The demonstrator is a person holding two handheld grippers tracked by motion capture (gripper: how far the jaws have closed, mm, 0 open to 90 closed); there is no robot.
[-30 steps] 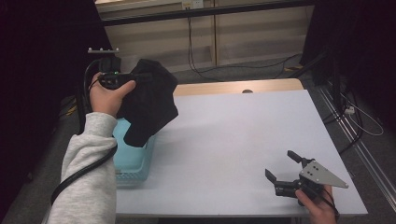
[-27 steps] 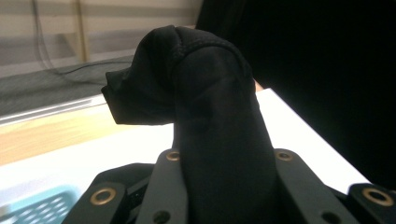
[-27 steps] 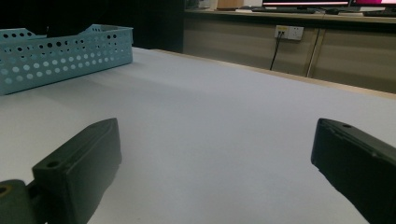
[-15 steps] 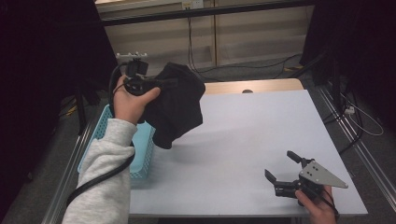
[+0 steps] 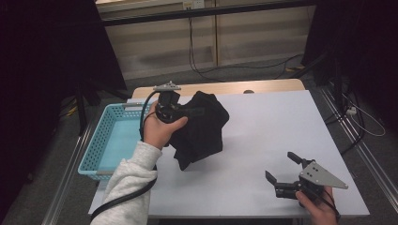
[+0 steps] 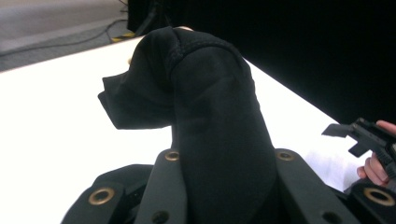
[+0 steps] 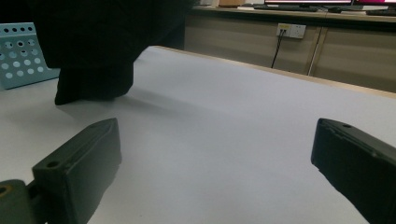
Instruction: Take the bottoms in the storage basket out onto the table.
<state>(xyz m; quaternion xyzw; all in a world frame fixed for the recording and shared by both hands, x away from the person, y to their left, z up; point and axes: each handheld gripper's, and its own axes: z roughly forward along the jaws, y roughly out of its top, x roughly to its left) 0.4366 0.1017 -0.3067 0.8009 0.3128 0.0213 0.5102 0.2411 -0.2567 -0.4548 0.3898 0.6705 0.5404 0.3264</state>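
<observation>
A black cloth [image 5: 202,129] hangs bunched from my left gripper [image 5: 190,111], which is shut on its upper part above the left half of the white table [image 5: 272,126]. The cloth's lower end rests on the tabletop. In the left gripper view the cloth [image 6: 215,116] bulges up between the two jaws of the left gripper [image 6: 224,156]. My right gripper [image 5: 280,165] lies low at the table's front right, open with nothing between its jaws. The right gripper view has the right gripper [image 7: 215,154] facing the cloth [image 7: 93,56] across bare table.
A light blue perforated basket [image 5: 96,138] stands off the table's left edge, just left of the left hand. Its wall [image 7: 18,51] appears at the left of the right gripper view. Cables trail on the floor beyond the table's far edge.
My left hand has carried the cloth rightward and down, from above the basket to over the table, and the cloth's lower end now touches the tabletop. The right gripper has stayed put.
</observation>
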